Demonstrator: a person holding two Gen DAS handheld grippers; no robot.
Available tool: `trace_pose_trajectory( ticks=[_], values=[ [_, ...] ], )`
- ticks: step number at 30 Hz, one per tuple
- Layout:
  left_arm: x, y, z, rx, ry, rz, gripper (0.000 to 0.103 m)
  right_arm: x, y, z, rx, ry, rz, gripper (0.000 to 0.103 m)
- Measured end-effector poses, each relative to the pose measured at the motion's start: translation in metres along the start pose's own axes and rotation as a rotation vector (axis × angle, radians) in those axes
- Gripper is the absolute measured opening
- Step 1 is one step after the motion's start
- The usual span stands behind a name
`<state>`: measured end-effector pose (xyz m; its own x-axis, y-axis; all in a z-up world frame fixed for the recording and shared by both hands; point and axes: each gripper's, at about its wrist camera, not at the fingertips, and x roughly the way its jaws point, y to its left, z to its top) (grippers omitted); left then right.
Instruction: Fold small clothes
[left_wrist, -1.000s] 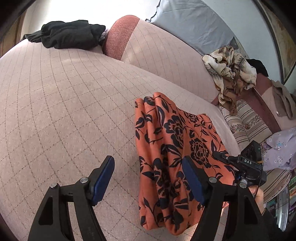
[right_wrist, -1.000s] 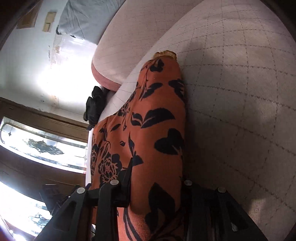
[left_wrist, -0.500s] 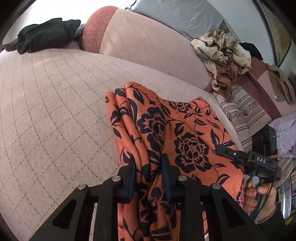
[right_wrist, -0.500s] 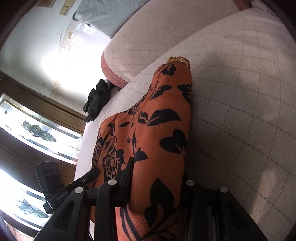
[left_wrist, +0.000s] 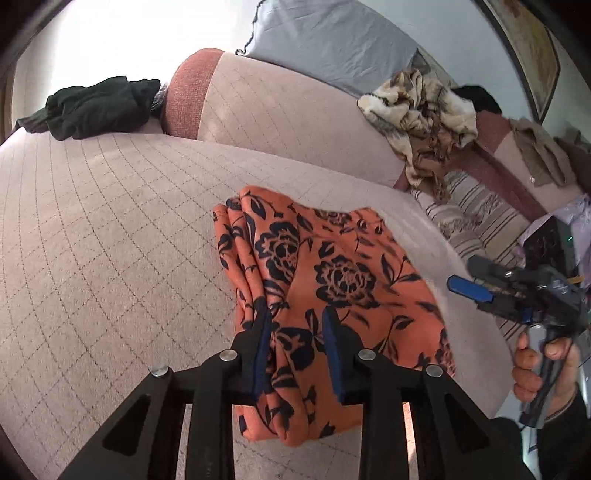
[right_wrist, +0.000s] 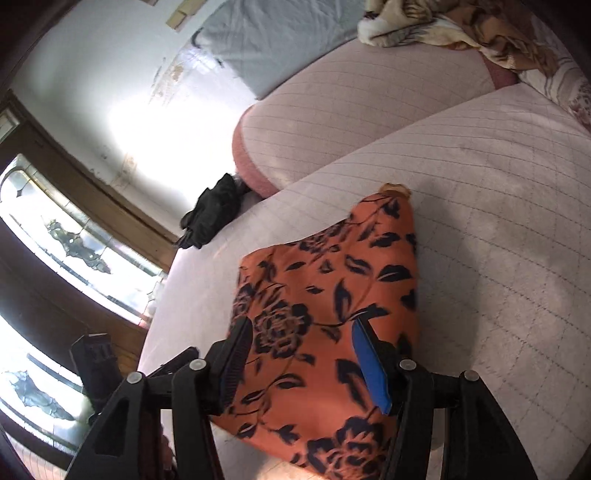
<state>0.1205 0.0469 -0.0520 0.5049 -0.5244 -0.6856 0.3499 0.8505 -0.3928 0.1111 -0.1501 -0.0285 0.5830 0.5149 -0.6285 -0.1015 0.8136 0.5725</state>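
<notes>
An orange garment with a black flower print (left_wrist: 332, 266) lies folded into a thick pad on the pink quilted sofa seat (left_wrist: 110, 240). My left gripper (left_wrist: 295, 321) has its blue pads pressed on a bunched fold at the garment's near left edge, and its jaws are opening slightly. In the right wrist view the same garment (right_wrist: 332, 266) spreads out below my right gripper (right_wrist: 301, 323). Its jaws are opening wide and hover over the cloth without pinching it. From the left wrist view, the right gripper (left_wrist: 469, 275) hangs off the garment's right side, held by a hand (left_wrist: 532, 373).
A black garment (left_wrist: 96, 107) is heaped at the seat's far left corner. A beige and brown patterned cloth (left_wrist: 421, 114) hangs over the backrest (left_wrist: 288, 122), under a grey pillow (left_wrist: 332, 40). A striped cushion (left_wrist: 480, 214) lies to the right.
My left gripper went from wide open to shut on the garment's left fold. My right gripper let go of the cloth, spread its jaws and rose off the garment.
</notes>
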Motion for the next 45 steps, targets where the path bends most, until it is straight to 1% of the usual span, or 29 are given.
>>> trace_pose_trajectory(
  ticks=[1, 2, 3, 4, 5, 6, 7, 8, 9, 10, 11, 13, 14, 16, 18, 21, 23, 25, 26, 28, 30, 34, 36, 38, 41, 42, 45],
  values=[
    [0.015, 0.002, -0.004, 0.006, 0.051, 0.054, 0.029, 0.004, 0.007, -0.008, -0.005, 0.032, 0.044, 0.071],
    [0.027, 0.012, -0.011, -0.015, 0.100, 0.077, 0.032, 0.013, 0.008, -0.017, 0.001, 0.068, 0.059, 0.072],
    [0.033, 0.019, -0.014, -0.056, 0.122, 0.071, 0.040, 0.024, 0.002, -0.026, 0.014, 0.094, 0.019, 0.072],
    [0.030, 0.022, -0.013, -0.095, 0.115, 0.080, 0.051, 0.037, -0.010, -0.035, 0.046, 0.129, -0.030, 0.072],
    [0.021, 0.022, -0.011, -0.116, 0.106, 0.103, 0.056, 0.046, -0.021, -0.041, 0.096, 0.158, -0.056, 0.069],
    [0.009, 0.022, -0.011, -0.119, 0.085, 0.122, 0.058, 0.041, -0.019, -0.042, 0.114, 0.123, -0.060, 0.069],
    [-0.005, 0.021, -0.011, -0.105, 0.056, 0.128, 0.067, 0.030, -0.008, -0.041, 0.101, 0.089, -0.060, 0.070],
    [-0.019, 0.019, -0.012, -0.082, 0.028, 0.141, 0.077, 0.020, 0.007, -0.040, 0.059, 0.059, -0.069, 0.073],
    [-0.031, 0.017, -0.014, -0.061, 0.007, 0.171, 0.082, 0.010, 0.023, -0.041, 0.003, 0.030, -0.103, 0.076],
    [-0.043, 0.015, -0.016, -0.047, -0.009, 0.201, 0.087, 0.003, 0.037, -0.044, -0.047, 0.008, -0.168, 0.087],
    [-0.054, 0.013, -0.019, -0.042, -0.020, 0.217, 0.087, -0.002, 0.048, -0.049, -0.088, 0.000, -0.243, 0.094],
    [-0.075, 0.013, -0.025, -0.043, -0.029, 0.220, 0.087, -0.007, 0.061, -0.064, -0.141, 0.017, -0.358, 0.094],
    [-0.085, 0.012, -0.028, -0.042, -0.034, 0.230, 0.088, -0.010, 0.062, -0.073, -0.154, 0.029, -0.399, 0.094],
    [-0.105, 0.010, -0.036, -0.021, -0.053, 0.271, 0.090, -0.014, 0.063, -0.093, -0.154, 0.057, -0.470, 0.094],
    [-0.117, 0.000, -0.041, 0.010, -0.079, 0.323, 0.091, -0.018, 0.063, -0.113, -0.164, 0.085, -0.527, 0.094],
    [-0.132, -0.010, -0.048, 0.029, -0.076, 0.368, 0.092, -0.030, 0.070, -0.134, -0.203, 0.083, -0.590, 0.094],
    [-0.142, -0.013, -0.051, 0.014, -0.092, 0.356, 0.092, -0.043, 0.079, -0.140, -0.225, 0.059, -0.611, 0.096],
    [-0.152, -0.013, -0.053, -0.015, -0.102, 0.334, 0.092, -0.057, 0.089, -0.141, -0.229, 0.024, -0.630, 0.099],
    [-0.156, -0.014, -0.054, -0.023, -0.104, 0.334, 0.092, -0.063, 0.094, -0.141, -0.234, 0.005, -0.639, 0.099],
    [-0.161, -0.015, -0.055, -0.021, -0.107, 0.356, 0.092, -0.072, 0.105, -0.138, -0.248, -0.023, -0.665, 0.100],
    [-0.164, -0.016, -0.055, -0.015, -0.106, 0.375, 0.093, -0.078, 0.115, -0.135, -0.262, -0.037, -0.686, 0.103],
    [-0.169, -0.017, -0.056, -0.013, -0.111, 0.378, 0.093, -0.080, 0.128, -0.132, -0.310, -0.042, -0.706, 0.103],
    [-0.170, -0.017, -0.055, -0.012, -0.114, 0.379, 0.095, -0.080, 0.130, -0.132, -0.309, -0.037, -0.687, 0.103],
    [-0.170, -0.017, -0.055, -0.016, -0.110, 0.384, 0.101, -0.080, 0.131, -0.133, -0.306, -0.039, -0.676, 0.103],
    [-0.171, -0.016, -0.053, -0.028, -0.112, 0.407, 0.102, -0.082, 0.134, -0.134, -0.308, -0.043, -0.679, 0.103],
    [-0.170, -0.015, -0.053, -0.034, -0.106, 0.405, 0.102, -0.082, 0.134, -0.135, -0.309, -0.045, -0.681, 0.103],
    [-0.168, -0.014, -0.052, -0.044, -0.094, 0.367, 0.102, -0.083, 0.133, -0.134, -0.309, -0.042, -0.683, 0.103]
  ],
)
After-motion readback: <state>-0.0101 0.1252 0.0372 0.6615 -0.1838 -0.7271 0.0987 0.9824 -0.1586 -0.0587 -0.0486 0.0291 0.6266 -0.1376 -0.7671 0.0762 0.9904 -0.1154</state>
